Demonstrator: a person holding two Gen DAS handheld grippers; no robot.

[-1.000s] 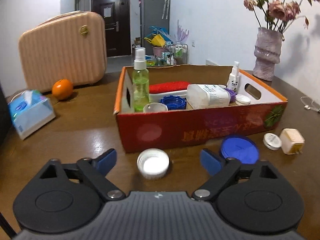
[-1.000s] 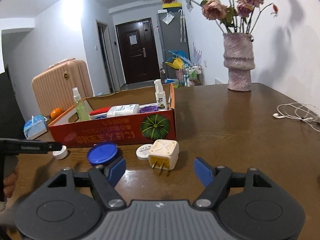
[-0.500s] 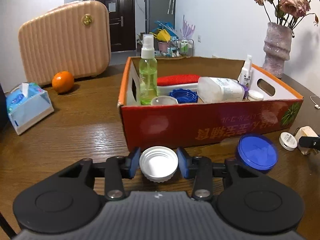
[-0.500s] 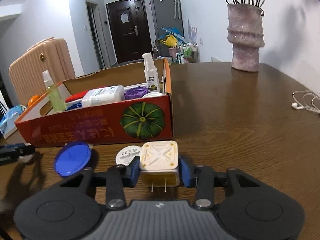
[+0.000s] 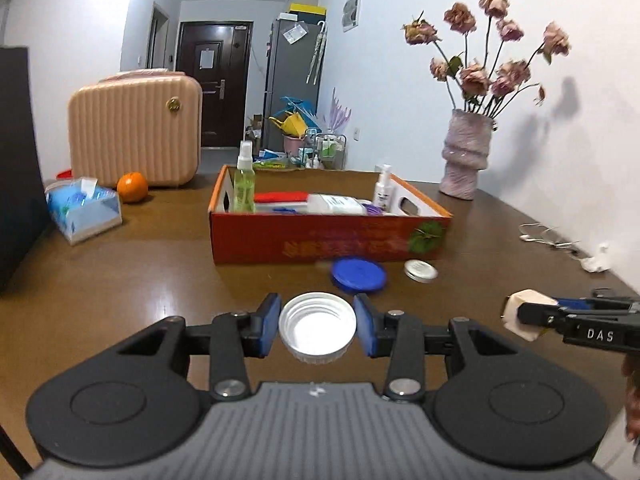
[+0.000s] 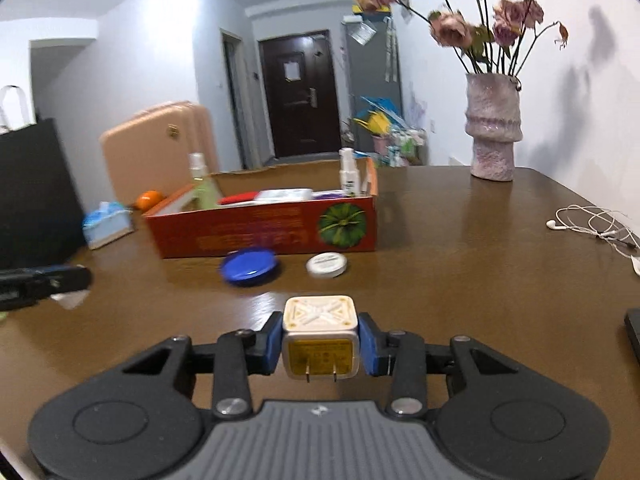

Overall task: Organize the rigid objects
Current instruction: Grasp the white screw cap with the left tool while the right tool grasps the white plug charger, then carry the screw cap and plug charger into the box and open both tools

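Pinching a round white plastic screw cap (image 5: 317,327) across its ribbed rim at lower centre, the left gripper (image 5: 316,324) carries something light, stiff and probably slick, so a hold across the widest part looks safest. Equally rigid, the cream cube-shaped plug adapter (image 6: 319,335) sits squeezed on its flat sides between the pads of the right gripper (image 6: 320,342), prongs toward the camera. Beyond, mid-frame, stands the open red cardboard box (image 5: 320,240) with a blue round lid (image 5: 358,275) and small white tin (image 5: 420,271) lying before it on the brown wooden table (image 5: 140,280).
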